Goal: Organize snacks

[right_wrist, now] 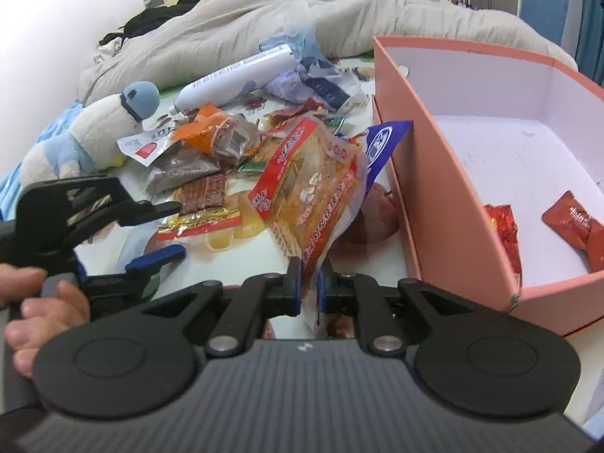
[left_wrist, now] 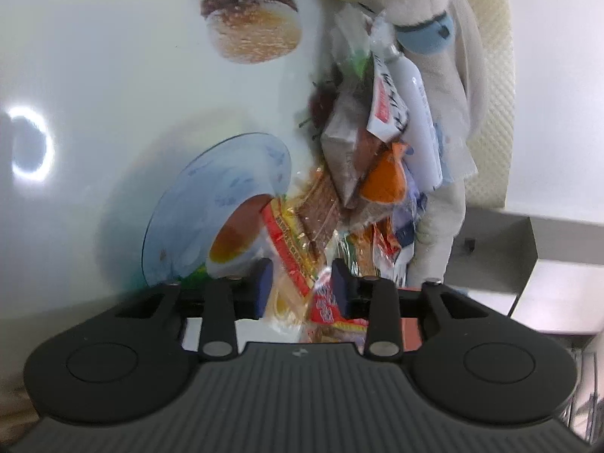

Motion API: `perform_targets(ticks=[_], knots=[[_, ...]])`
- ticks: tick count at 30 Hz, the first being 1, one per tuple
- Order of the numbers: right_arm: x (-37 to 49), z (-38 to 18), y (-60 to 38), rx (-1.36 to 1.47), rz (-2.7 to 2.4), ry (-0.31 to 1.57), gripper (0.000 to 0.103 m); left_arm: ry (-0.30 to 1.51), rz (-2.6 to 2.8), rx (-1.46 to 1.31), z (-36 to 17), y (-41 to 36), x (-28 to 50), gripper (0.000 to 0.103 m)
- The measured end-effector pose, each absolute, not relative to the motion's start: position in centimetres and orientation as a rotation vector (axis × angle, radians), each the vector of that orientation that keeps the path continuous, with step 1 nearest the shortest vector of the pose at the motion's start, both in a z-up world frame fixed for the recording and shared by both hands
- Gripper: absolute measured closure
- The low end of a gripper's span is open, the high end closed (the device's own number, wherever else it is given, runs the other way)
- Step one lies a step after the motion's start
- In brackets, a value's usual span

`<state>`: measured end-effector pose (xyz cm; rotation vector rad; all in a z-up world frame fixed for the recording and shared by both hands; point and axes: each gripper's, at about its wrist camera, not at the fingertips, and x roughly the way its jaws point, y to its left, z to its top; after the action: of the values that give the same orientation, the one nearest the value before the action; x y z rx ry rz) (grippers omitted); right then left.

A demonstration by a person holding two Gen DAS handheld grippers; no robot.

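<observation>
My right gripper [right_wrist: 308, 287] is shut on the lower edge of a clear snack packet with a red border [right_wrist: 309, 196] and holds it up, tilted, just left of the pink box [right_wrist: 415, 139]. Two red-wrapped snacks [right_wrist: 570, 219] lie in the box's near corner. A pile of mixed snack packets [right_wrist: 211, 143] covers the table behind it. My left gripper [left_wrist: 302, 283] stands open at the pile's near edge. A yellow-and-red bordered packet [left_wrist: 287, 256] lies between its fingers, but the pads do not press on it. The right wrist view shows the left gripper [right_wrist: 171, 232] with a hand [right_wrist: 45, 302] on it.
A white and blue plush toy [right_wrist: 109, 128] and a white tube [right_wrist: 234, 79] lie at the pile's far side. A blue-and-white packet [right_wrist: 385, 139] leans on the box wall. The table cloth [left_wrist: 94, 75] has food prints. A bed with a beige blanket [right_wrist: 264, 19] lies beyond.
</observation>
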<state>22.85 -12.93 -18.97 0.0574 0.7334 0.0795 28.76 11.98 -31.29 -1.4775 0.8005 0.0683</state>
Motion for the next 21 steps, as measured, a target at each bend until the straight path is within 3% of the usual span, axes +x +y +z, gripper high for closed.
perform_targets(ticks=[3,11,21], knots=[[22.6,-18.9,-13.0,0.056,0.079,0.723,0.091,0.815,0.098,-1.499,-32.2,12.2,29.1,0.097],[21.0,-18.8,-12.9,0.08,0.107,0.735,0.091,0.794,0.042,-1.387,-31.3,11.8,28.1,0.103],[17.3,-19.1,-13.0,0.065,0.126,0.747,0.091,0.783,-0.055,-1.247,-29.4,12.6,23.1,0.103]])
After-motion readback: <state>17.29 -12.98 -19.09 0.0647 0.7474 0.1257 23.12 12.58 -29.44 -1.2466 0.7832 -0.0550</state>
